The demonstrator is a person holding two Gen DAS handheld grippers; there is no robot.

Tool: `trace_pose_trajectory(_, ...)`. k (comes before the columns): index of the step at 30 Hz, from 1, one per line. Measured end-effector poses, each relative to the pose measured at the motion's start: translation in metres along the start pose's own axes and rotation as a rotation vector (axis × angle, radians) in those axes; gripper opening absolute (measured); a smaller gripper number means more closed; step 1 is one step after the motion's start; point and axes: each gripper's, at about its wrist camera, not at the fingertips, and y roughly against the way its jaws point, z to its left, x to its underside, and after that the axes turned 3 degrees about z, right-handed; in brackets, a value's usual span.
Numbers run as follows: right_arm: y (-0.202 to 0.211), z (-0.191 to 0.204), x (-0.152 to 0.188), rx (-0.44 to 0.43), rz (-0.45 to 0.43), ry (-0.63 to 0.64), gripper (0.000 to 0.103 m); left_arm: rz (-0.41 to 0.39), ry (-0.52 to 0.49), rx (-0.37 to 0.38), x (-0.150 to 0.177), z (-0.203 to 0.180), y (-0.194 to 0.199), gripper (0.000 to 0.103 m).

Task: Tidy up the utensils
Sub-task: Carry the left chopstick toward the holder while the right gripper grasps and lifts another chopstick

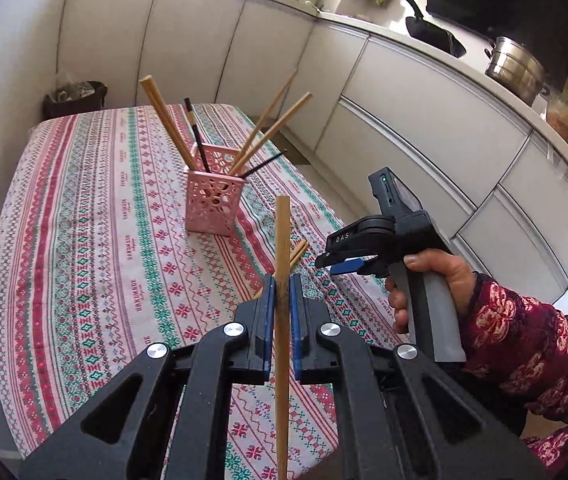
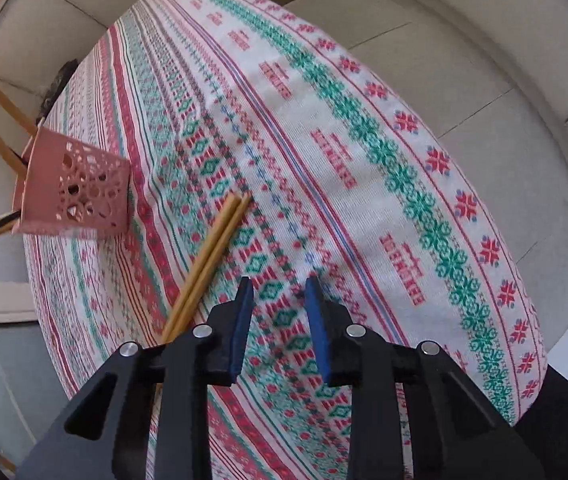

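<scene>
My left claw (image 1: pixel 283 292) pinched one light, stiff, slick chopstick (image 1: pixel 283 240) mid-shaft; my right claw (image 2: pixel 279 292) stood part-open, empty, beside the table's pair (image 2: pixel 212 252).

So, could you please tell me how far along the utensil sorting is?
Done: several chopsticks already stand in the pink holder. In hand: the left tool is shut on one wooden chopstick. Left: two wooden chopsticks lie on the tablecloth, beside the open, empty right tool.
</scene>
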Motion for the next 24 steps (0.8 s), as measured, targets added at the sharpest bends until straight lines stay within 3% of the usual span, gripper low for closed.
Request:
trace_pose_trajectory(7,-0.011,0.03,-0.003,0.095,-0.005,0.036,0.023,-0.094,0.001,0.062,-0.006,0.003,0.03,0.006)
trace_pose_trajectory(17,-0.019,0.046,-0.005,0.123,-0.016,0.021,0.024,-0.13,0.025,0.08,-0.008,0.009,0.042,0.006)
trace_pose_trajectory(24,-0.03,0.072,-0.002,0.186,-0.029,0.111,0.021,-0.144,0.044,0.063,-0.006,0.013,0.047,0.007)
